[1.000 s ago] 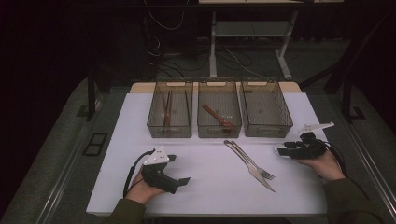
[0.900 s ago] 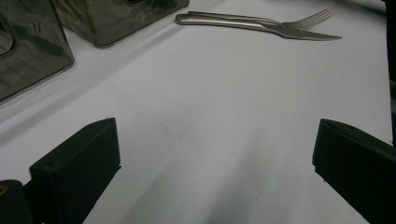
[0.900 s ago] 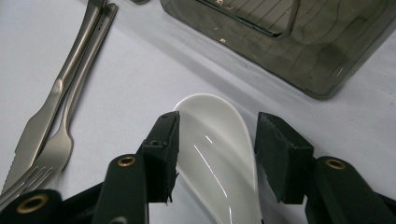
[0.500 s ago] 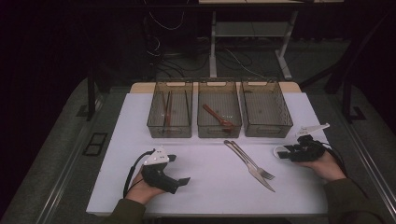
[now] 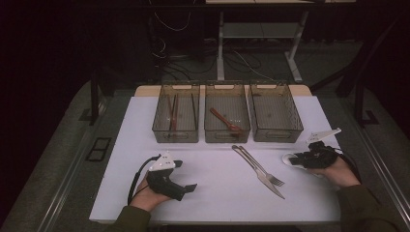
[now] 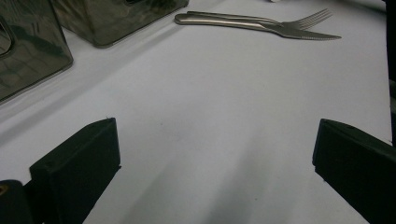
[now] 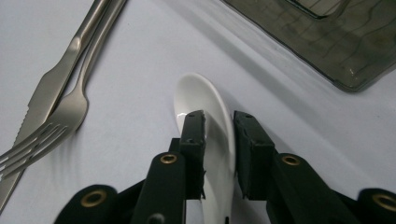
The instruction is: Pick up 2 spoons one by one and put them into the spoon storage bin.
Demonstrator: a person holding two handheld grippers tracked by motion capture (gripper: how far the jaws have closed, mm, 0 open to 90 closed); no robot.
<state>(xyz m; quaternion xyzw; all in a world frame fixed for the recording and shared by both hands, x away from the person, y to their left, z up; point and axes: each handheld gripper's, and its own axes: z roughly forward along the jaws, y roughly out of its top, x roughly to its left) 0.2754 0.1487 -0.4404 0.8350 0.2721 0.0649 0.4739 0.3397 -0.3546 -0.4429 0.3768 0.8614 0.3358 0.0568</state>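
A white spoon (image 7: 205,95) lies on the white table (image 5: 217,193) at the right (image 5: 288,159). My right gripper (image 7: 219,126) has just been closing and its jaws now sit against both sides of the spoon's bowl; in the high view this gripper (image 5: 296,160) rests low on the table in the person's right hand. A steel fork (image 7: 65,116) and knife (image 7: 46,93) lie side by side in the middle (image 5: 258,169). My left gripper (image 5: 185,175) rests at the front left, jaws wide apart (image 6: 215,154) with only bare table between them.
Three clear bins stand in a row at the back: the left bin (image 5: 159,128) holds long brown sticks, the middle bin (image 5: 209,133) a brown wooden spoon (image 5: 226,121), the right bin (image 5: 295,128) has nothing visible inside. The table's front edge is close to both hands.
The right gripper's jaws have drawn in around the white spoon. Both hands have stayed where they were, and the fork and knife have not moved.
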